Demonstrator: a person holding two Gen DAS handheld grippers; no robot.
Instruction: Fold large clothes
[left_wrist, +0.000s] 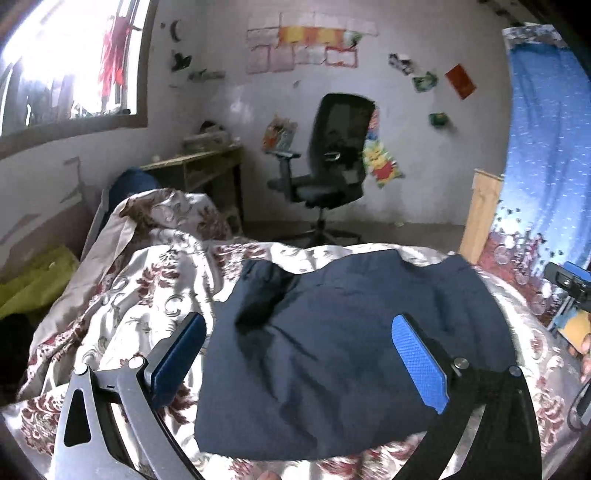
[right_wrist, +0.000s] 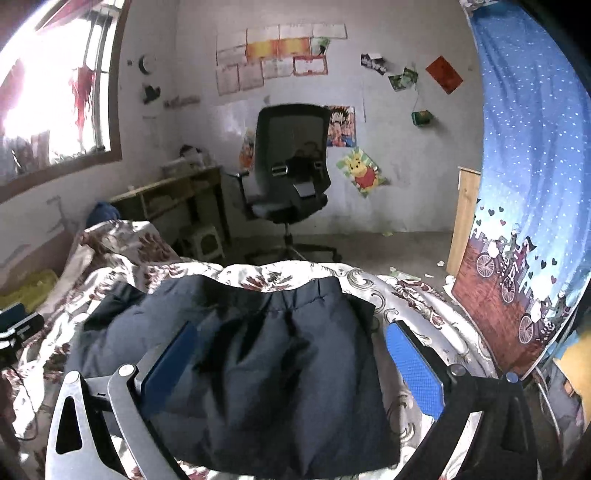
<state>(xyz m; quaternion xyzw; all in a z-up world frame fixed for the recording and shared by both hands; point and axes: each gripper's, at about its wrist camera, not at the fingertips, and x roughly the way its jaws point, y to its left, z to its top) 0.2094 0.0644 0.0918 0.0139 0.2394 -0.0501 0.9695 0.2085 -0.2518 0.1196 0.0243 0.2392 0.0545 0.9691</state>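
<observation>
A dark navy garment (left_wrist: 343, 350) lies folded into a rough rectangle on the floral bed cover (left_wrist: 140, 280). It also shows in the right wrist view (right_wrist: 258, 369), with its elastic waistband at the far edge. My left gripper (left_wrist: 299, 354) is open and empty, held just above the garment's near part. My right gripper (right_wrist: 291, 362) is open and empty too, its fingers standing on either side of the garment's near half. The right gripper's body shows at the right edge of the left wrist view (left_wrist: 569, 280).
A black office chair (right_wrist: 291, 173) stands beyond the bed's far edge, next to a wooden desk (right_wrist: 173, 199). A blue patterned curtain (right_wrist: 528, 184) hangs at the right. A rumpled quilt (left_wrist: 162, 214) and a yellow-green cloth (left_wrist: 33, 280) lie at the left.
</observation>
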